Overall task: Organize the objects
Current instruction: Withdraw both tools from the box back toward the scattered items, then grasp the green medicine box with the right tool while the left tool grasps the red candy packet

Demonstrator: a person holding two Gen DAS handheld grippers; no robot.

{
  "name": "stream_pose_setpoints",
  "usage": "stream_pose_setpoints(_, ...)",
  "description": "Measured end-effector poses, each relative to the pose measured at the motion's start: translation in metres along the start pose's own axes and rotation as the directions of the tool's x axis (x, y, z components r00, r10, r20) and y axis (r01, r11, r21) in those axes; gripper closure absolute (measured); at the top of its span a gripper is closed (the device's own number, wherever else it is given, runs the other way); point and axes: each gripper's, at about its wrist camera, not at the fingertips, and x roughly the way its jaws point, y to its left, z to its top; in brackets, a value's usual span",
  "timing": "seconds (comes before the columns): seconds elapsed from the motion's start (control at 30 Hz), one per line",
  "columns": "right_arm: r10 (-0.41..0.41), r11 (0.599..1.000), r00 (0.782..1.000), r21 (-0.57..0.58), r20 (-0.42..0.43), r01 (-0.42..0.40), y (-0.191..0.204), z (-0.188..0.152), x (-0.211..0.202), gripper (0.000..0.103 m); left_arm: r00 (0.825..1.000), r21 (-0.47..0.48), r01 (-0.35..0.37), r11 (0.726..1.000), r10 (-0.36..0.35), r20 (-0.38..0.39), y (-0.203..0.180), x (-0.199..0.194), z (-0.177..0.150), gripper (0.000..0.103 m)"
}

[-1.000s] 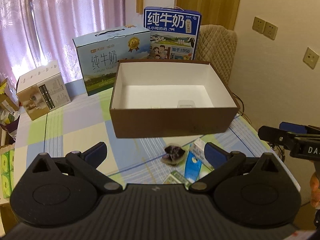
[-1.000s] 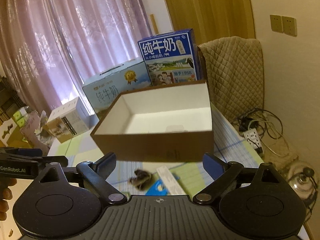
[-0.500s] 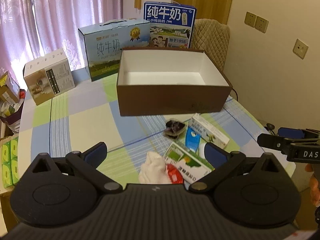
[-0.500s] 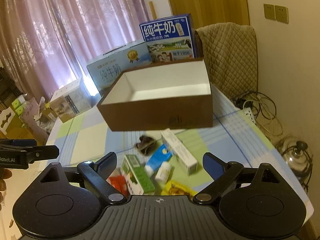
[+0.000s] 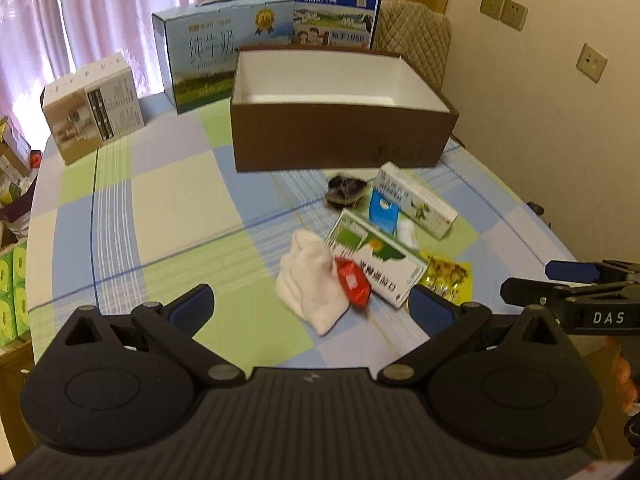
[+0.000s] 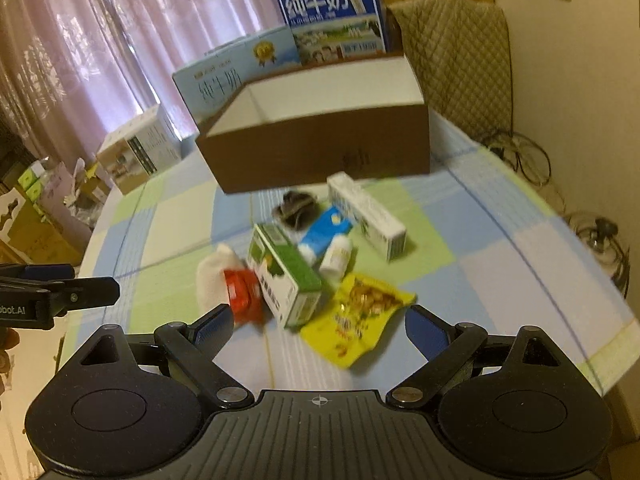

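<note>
An open brown box (image 5: 340,136) (image 6: 320,148) with a white inside stands on the checked tablecloth. In front of it lies a heap: a white cloth (image 5: 308,284) (image 6: 210,276), a red packet (image 5: 354,282) (image 6: 242,294), a green-and-white carton (image 5: 376,258) (image 6: 286,274), a blue carton (image 5: 382,210) (image 6: 326,230), a long white box (image 5: 416,200) (image 6: 366,216), a small white bottle (image 6: 336,256), a yellow snack bag (image 5: 446,274) (image 6: 358,318) and a dark wrapped item (image 5: 344,188) (image 6: 294,208). My left gripper (image 5: 310,306) hangs open above the near table edge, nothing between its fingers. My right gripper (image 6: 318,322) is open too, above the yellow bag.
Two blue milk cartons (image 5: 224,52) (image 5: 330,8) stand behind the brown box, a smaller white box (image 5: 94,106) at the far left. A quilted chair back (image 6: 456,56) is at the right, cables (image 6: 524,156) on the floor beyond the table edge.
Both grippers have dropped and tilted down, pulling back from the brown box. The heap of small items in front of it has come fully into view.
</note>
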Motion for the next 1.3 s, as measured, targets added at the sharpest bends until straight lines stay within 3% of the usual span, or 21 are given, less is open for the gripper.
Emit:
stream_pose_setpoints(0.33, -0.002, 1.0, 1.0, -0.006, -0.011, 0.002, 0.0, -0.015, 0.008, 0.014, 1.0, -0.01, -0.011, 1.0, 0.011, -0.014, 0.005, 0.01, -0.017, 0.002)
stream_pose_setpoints(0.7, 0.036, 0.993, 0.999, -0.111, -0.031, -0.039, 0.001, -0.007, 0.035, 0.034, 0.999, -0.048, -0.035, 0.998, 0.033, -0.037, 0.009, 0.03, -0.021, 0.007)
stream_pose_setpoints(0.93, 0.073, 0.98, 0.996, -0.181, -0.047, -0.08, -0.004, 0.009, 0.056, 0.039, 0.997, -0.091, -0.051, 0.995, 0.046, -0.057, 0.008, 0.047, -0.015, 0.011)
stream_pose_setpoints(1.1, 0.087, 0.977, 0.994, -0.191, -0.059, -0.097, -0.015, 0.022, 0.064, 0.039, 0.997, -0.108, -0.025, 0.994, 0.017, -0.076, -0.001, 0.062, -0.012, 0.019)
stream_pose_setpoints(1.3, 0.087, 0.98, 0.994, -0.175, -0.071, -0.098, -0.035, 0.032, 0.069, 0.039, 0.996, -0.125, 0.033, 0.992, -0.042, -0.073, -0.017, 0.085, -0.009, 0.036)
